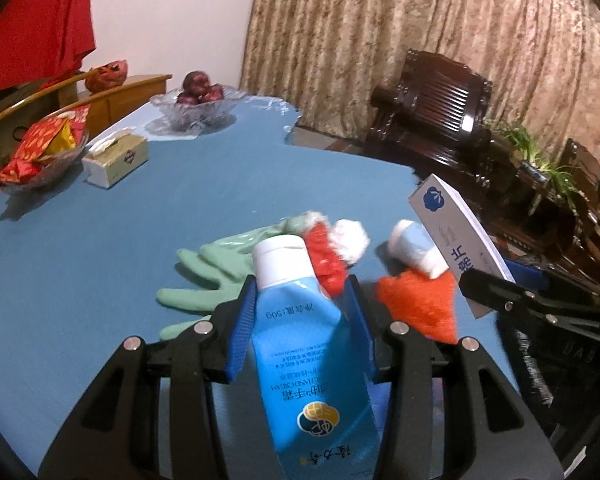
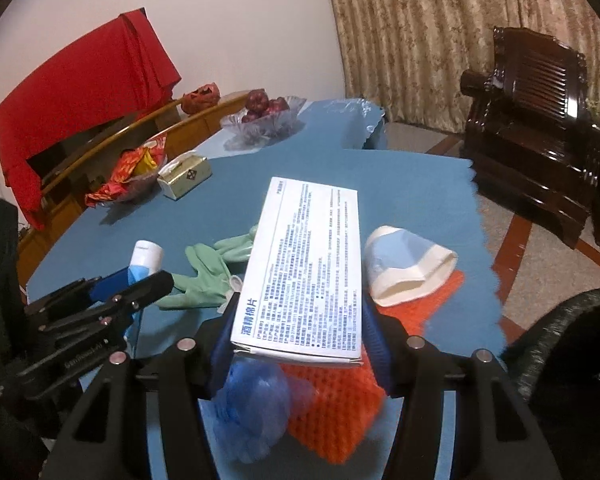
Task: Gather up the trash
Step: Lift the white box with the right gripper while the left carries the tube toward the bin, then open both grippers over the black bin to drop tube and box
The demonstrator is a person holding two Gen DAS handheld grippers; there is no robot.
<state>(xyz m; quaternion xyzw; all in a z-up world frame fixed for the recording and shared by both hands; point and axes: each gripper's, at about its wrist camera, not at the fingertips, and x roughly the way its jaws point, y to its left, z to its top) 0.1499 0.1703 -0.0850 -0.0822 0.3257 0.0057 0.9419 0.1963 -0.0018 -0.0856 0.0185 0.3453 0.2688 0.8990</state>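
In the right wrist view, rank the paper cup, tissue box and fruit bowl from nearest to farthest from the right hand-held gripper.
1. Paper cup: on its side, just right of the right hand-held gripper.
2. Tissue box: mid-table, left.
3. Fruit bowl: far end of the table.

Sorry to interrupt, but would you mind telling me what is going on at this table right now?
A person is clearing rubbish off a blue table with a handheld gripper in each hand. The left gripper is clamped on a blue hand cream tube, and the right gripper holds a white printed box, both above the table. A green glove, orange foam netting, a paper cup and a blue mesh ball are not yet picked up.
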